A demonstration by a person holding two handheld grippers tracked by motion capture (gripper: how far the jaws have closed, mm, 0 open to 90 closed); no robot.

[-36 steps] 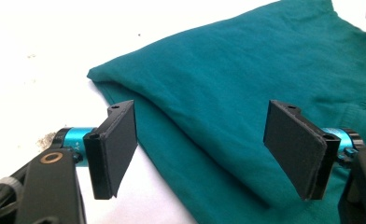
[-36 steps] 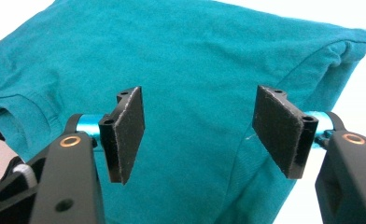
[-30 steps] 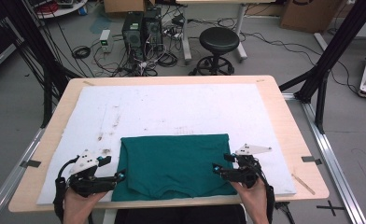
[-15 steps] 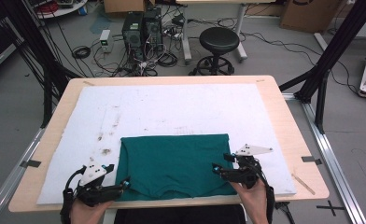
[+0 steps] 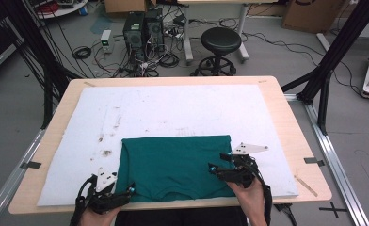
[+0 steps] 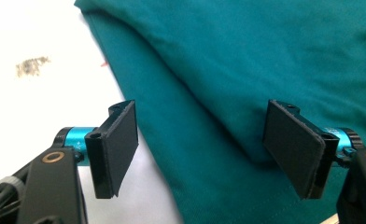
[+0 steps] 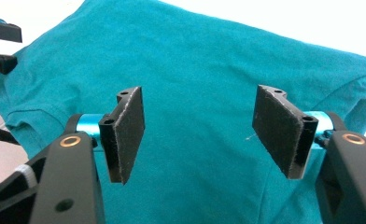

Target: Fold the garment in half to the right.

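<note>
Left claw (image 5: 126, 192) moved nearer, at green shirt (image 5: 173, 165) corner; white mat (image 5: 173, 108) bare beyond.

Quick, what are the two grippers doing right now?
Left gripper: open, holding nothing, over the shirt edge.
Right gripper: open, holding nothing, over the shirt.

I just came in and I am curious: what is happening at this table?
A person is working on a folded green T-shirt lying on a white mat, with a two-jaw gripper in each hand. The left gripper is open at the shirt's near left edge. The right gripper hovers open above its right side. Neither grips the cloth.
</note>
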